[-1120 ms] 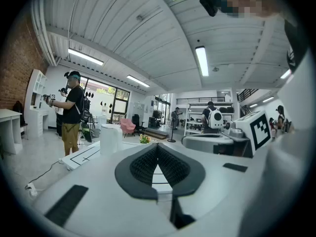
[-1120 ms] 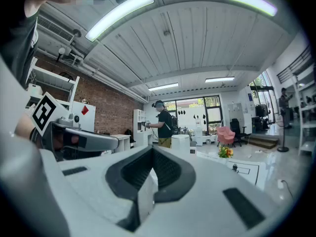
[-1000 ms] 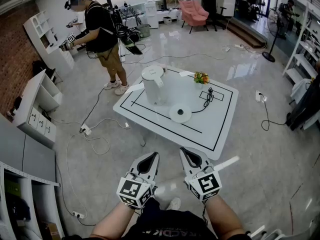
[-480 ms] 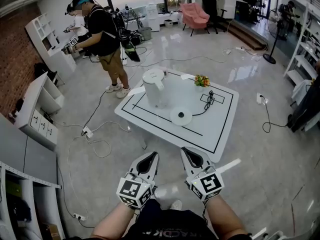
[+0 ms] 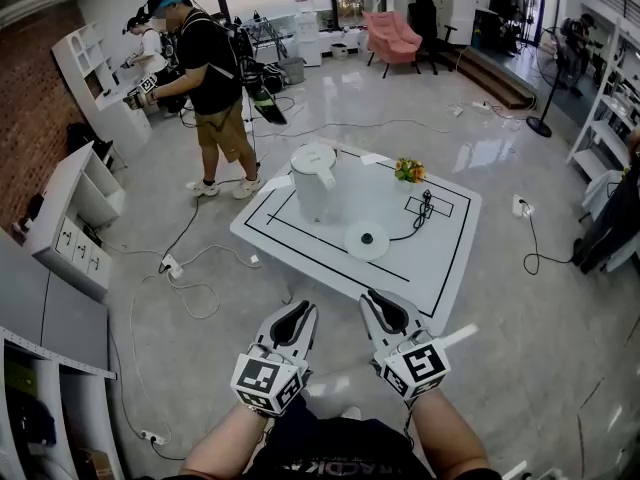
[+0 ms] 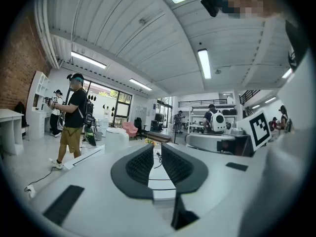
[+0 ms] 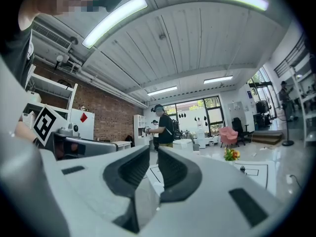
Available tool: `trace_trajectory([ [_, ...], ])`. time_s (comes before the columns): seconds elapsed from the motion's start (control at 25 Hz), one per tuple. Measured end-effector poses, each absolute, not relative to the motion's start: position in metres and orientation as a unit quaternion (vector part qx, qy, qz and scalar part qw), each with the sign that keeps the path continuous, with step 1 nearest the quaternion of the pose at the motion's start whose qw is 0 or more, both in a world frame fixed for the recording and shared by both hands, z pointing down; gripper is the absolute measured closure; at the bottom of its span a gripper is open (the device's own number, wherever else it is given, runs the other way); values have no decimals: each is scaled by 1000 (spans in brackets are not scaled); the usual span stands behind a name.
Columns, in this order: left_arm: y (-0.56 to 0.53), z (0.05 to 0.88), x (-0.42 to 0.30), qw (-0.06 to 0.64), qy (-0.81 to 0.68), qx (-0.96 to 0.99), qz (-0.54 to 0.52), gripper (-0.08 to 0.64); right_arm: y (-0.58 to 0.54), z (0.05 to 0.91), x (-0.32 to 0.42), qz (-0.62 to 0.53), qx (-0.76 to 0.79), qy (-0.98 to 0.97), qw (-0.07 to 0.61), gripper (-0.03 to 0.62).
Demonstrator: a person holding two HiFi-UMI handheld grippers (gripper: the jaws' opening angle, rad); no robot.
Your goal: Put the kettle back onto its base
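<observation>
The white kettle (image 5: 313,180) stands upright on the left part of the low white table (image 5: 440,258). Its round white base (image 5: 366,240) lies on the table apart from it, to the right and nearer to me, with a black cord running off to the back right. My left gripper (image 5: 300,314) and right gripper (image 5: 376,302) hang side by side short of the table's near edge, pointing level at it. Both pairs of jaws have just been opening and stand a narrow gap apart, with nothing between them. The left gripper (image 6: 158,146) shows the kettle (image 6: 114,137) far ahead. The right gripper (image 7: 153,151) is likewise empty.
A small bunch of orange flowers (image 5: 406,171) and a black plug block (image 5: 425,206) sit at the table's far side. A person in a black shirt (image 5: 210,78) stands beyond the table. White shelves (image 5: 70,218) line the left wall; cables (image 5: 190,288) trail on the floor.
Both grippers have edged a little toward the table. The person in the black shirt has stepped along the far side. Kettle and base have not moved on the table.
</observation>
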State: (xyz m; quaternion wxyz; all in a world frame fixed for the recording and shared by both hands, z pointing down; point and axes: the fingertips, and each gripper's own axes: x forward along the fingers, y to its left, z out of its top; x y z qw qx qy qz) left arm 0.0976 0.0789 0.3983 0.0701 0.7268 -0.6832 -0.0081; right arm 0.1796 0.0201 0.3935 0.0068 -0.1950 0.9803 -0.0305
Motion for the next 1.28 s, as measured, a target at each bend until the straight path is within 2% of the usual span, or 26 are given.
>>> trace_trajectory([
  [0.28, 57, 401, 59, 73, -667, 741, -14, 468, -5, 393, 146, -34, -220, 975, 9, 485],
  [0.44, 37, 403, 32, 74, -654, 753, -11, 412, -28, 391, 123, -34, -241, 970, 11, 439],
  [0.6, 16, 405, 5, 72, -640, 765, 1, 321, -51, 391, 97, -36, -259, 965, 4, 388],
  [0.8, -10, 406, -29, 73, -625, 777, 4, 265, -76, 395, 65, -38, -280, 959, -9, 379],
  [1.28, -61, 420, -93, 94, -576, 812, 0, 250, -126, 412, 5, -51, -335, 940, -41, 376],
])
